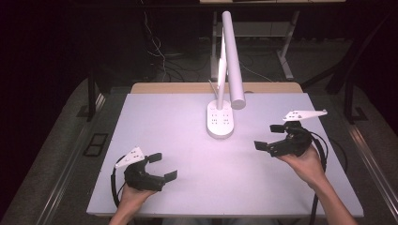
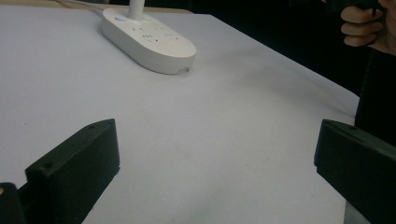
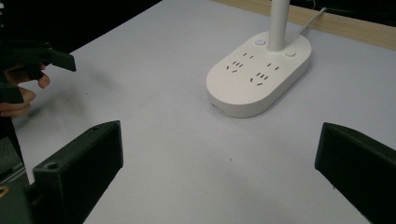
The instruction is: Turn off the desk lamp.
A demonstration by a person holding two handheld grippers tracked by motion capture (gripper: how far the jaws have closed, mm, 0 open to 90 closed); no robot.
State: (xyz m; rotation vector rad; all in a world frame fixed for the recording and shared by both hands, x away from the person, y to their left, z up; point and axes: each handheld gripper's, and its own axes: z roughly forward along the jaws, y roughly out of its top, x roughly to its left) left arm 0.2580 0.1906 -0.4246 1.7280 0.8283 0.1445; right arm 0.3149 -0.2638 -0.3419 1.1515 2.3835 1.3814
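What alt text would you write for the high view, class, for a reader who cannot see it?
A white desk lamp with sockets in its oval base stands at the far middle of a pale table. Nearer, the left gripper and right gripper are held open, apart, holding nothing.

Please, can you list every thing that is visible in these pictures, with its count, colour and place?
desk lamp: 1, white, far middle of the table, its oval base carrying sockets
table: 1, pale top with a wooden far edge, centre of the high view
cables: several, light and dark, on the floor behind the table
left hand-held gripper: 1, black, near left, jaws open, holding nothing
right hand-held gripper: 1, black, right side, jaws open, holding nothing
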